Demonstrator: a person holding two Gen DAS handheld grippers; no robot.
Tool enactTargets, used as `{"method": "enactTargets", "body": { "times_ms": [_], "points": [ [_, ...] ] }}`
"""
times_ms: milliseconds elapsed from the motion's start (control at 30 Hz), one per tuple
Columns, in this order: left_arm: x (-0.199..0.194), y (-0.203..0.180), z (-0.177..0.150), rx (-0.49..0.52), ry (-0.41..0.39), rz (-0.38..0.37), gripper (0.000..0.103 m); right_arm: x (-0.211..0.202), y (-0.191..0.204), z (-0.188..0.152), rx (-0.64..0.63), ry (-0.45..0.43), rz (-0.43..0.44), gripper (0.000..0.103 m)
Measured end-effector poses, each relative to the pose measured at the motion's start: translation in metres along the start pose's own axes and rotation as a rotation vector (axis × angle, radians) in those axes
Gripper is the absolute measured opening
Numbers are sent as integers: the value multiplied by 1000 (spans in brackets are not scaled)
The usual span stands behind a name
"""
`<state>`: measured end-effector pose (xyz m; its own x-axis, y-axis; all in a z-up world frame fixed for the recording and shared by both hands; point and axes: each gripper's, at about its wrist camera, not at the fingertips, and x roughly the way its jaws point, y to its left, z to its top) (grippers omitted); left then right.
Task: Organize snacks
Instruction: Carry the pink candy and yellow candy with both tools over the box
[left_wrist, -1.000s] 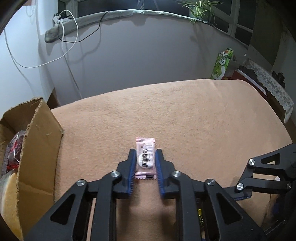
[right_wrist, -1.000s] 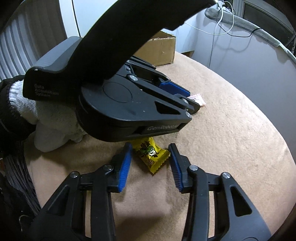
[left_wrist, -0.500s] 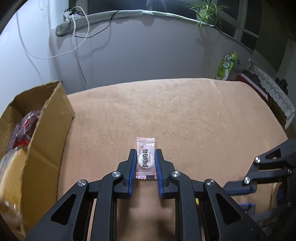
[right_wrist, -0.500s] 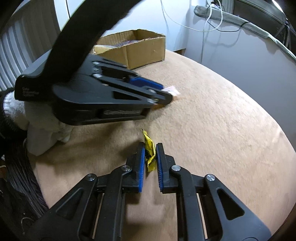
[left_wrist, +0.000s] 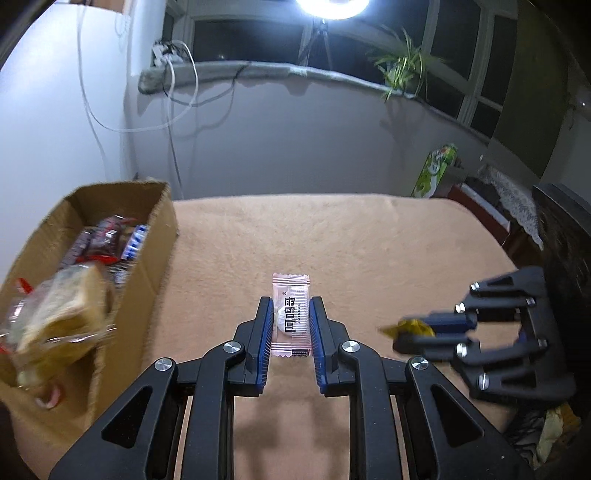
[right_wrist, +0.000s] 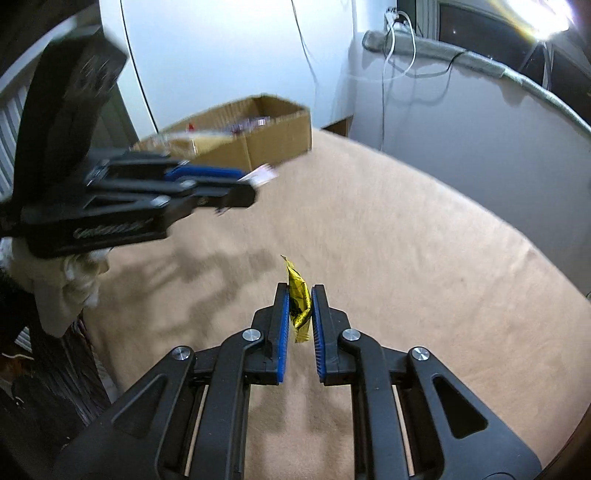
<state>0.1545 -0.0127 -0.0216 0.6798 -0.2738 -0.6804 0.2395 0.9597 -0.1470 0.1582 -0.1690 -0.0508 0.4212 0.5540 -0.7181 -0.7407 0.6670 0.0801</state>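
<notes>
My left gripper (left_wrist: 291, 308) is shut on a small pink candy packet (left_wrist: 290, 314) and holds it above the tan blanket (left_wrist: 332, 240). My right gripper (right_wrist: 298, 295) is shut on a yellow candy packet (right_wrist: 298, 299), standing on edge between the blue pads, also lifted off the blanket. An open cardboard box (left_wrist: 92, 258) with several wrapped snacks inside stands at the left of the left wrist view. The same box (right_wrist: 258, 125) lies far ahead in the right wrist view. The right gripper (left_wrist: 410, 328) shows at the right of the left wrist view; the left gripper (right_wrist: 255, 181) appears blurred at the upper left of the right wrist view.
A bagged bread snack (left_wrist: 62, 310) rests at the box's near end. A grey wall with hanging cables (left_wrist: 173, 110) rises behind the bed. A green bag (left_wrist: 436, 170) and a potted plant (left_wrist: 402, 70) stand at the back right. A white cloth (right_wrist: 70, 288) lies at the bed's left edge.
The right gripper closed on the yellow packet, which now stands on edge. Both grippers rose off the blanket with their packets. The box has come further into view.
</notes>
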Motion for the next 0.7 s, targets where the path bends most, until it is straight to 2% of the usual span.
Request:
{"method": "enactTargets", "body": {
  "times_ms": [233,500,700],
  "points": [
    [-57,30,-4,-44,-68,35,18,-16,7,47,-12,-71,6,12],
    [-103,83,-13,-103,-123,145,18,2,17,107,-10,-100,43,12],
    [-115,115,-20,-142,-131,199,18,30,27,151,3,-94,75,12]
  ]
}}
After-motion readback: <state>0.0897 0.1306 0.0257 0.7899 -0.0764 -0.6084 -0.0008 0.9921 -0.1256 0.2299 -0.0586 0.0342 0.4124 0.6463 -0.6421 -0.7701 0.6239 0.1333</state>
